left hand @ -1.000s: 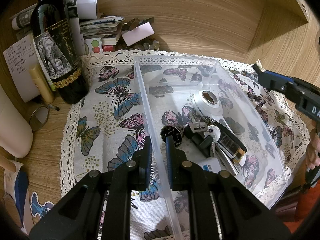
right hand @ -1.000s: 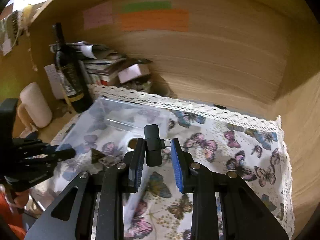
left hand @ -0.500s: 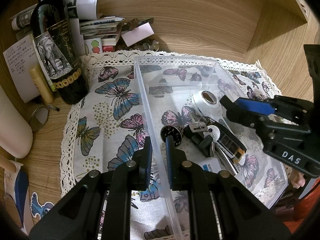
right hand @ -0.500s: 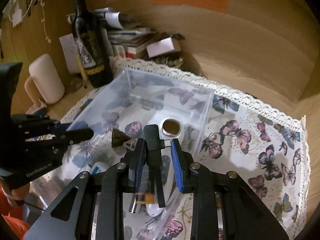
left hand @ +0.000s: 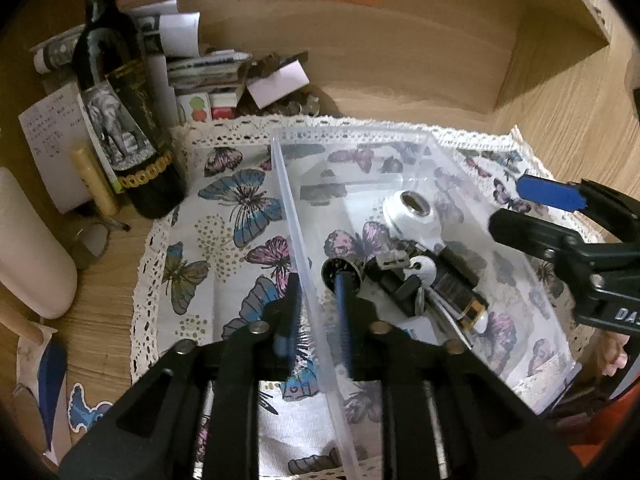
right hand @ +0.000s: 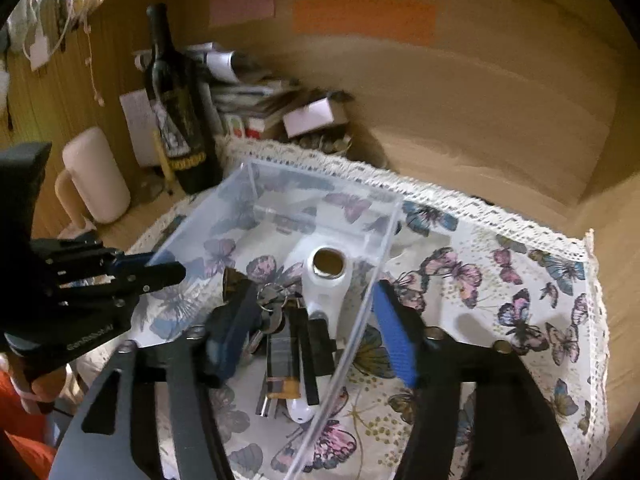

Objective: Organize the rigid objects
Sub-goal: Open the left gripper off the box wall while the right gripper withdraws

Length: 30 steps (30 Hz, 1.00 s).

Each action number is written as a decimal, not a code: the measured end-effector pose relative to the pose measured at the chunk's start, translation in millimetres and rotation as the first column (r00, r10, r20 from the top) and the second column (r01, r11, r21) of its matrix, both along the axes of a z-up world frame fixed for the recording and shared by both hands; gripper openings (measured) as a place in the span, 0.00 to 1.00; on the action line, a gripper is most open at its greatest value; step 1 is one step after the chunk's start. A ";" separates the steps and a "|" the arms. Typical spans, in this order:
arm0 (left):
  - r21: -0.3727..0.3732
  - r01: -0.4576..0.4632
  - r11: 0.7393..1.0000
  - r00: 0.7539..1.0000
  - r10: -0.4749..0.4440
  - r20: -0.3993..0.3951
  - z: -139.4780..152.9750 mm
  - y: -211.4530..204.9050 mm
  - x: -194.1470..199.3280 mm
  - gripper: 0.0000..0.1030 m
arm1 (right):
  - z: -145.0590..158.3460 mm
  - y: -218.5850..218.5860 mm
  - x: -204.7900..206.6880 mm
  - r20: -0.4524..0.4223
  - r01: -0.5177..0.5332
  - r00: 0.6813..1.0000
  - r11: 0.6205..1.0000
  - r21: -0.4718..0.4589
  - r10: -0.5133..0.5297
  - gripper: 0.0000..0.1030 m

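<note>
Left wrist view: clear plastic bin (left hand: pixel 400 148), thin-walled, rigid but likely springy at the rim and light, stands on the butterfly cloth (left hand: pixel 224 232) that covers the wooden surface (left hand: pixel 400 64), toward the cloth's far right corner. The left claw (left hand: pixel 318 300) straddles the bin's near-left wall, one finger outside and one inside; its jaws are opening and the pads appear just clear of the plastic. Contents, heaped toward the bin's near end: white tape dispenser (left hand: pixel 412 212), hard and smooth; small round black tin (left hand: pixel 340 274); bunch of keys (left hand: pixel 404 268), loose and jangly, best taken by the ring or the fob; flat black pieces with a brass-ended one (left hand: pixel 466 300), slim and slippery. The right claw (left hand: pixel 532 208) hovers over the bin's right wall, empty. A wine bottle (left hand: pixel 128 132), heavy and breakable, stands off the cloth's far left corner. Right wrist view: the right claw (right hand: pixel 308 340) hangs above the heap with jaws opening, nothing pressed between the pads; the black stick (right hand: pixel 308 356) lies below among the keys. The bin's wall is the sensible hold for steadying it; grip gently, for thin plastic probably flexes.
</note>
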<state>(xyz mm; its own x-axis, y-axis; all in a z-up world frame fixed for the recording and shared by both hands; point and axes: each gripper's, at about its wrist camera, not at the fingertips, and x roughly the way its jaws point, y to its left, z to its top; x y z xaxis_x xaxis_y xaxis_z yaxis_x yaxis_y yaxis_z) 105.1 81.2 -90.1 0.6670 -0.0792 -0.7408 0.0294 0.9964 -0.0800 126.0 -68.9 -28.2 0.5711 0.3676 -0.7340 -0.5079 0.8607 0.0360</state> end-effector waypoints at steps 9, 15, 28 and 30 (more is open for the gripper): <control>0.047 -0.028 0.999 0.984 0.019 0.176 38.5 -16.2 -32.1 0.62 | 29.2 -20.5 -31.0 0.100 0.020 0.995 0.998 0.053 -0.025 0.70; 0.036 -0.052 0.998 0.949 0.038 0.312 66.9 -28.2 -61.8 0.83 | 46.5 -35.4 -56.2 0.170 0.054 0.983 0.994 0.097 -0.070 0.87; 0.046 -0.070 0.996 0.885 0.041 0.463 90.0 -53.2 -106.4 0.98 | 66.2 -63.2 -96.9 0.284 0.099 0.948 0.983 0.153 -0.140 1.00; 0.038 -0.069 0.997 0.879 0.043 0.474 91.9 -55.0 -109.3 0.98 | 67.2 -65.4 -100.7 0.300 0.105 0.942 0.982 0.155 -0.148 1.00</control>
<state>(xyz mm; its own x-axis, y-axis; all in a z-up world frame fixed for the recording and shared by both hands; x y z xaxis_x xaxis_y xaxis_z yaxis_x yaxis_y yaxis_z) -4.3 26.3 1.8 0.9410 -0.0011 -0.3385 -0.0056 0.9998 -0.0187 25.2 -134.3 39.1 0.8100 0.3605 -0.4626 -0.3996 0.9166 0.0146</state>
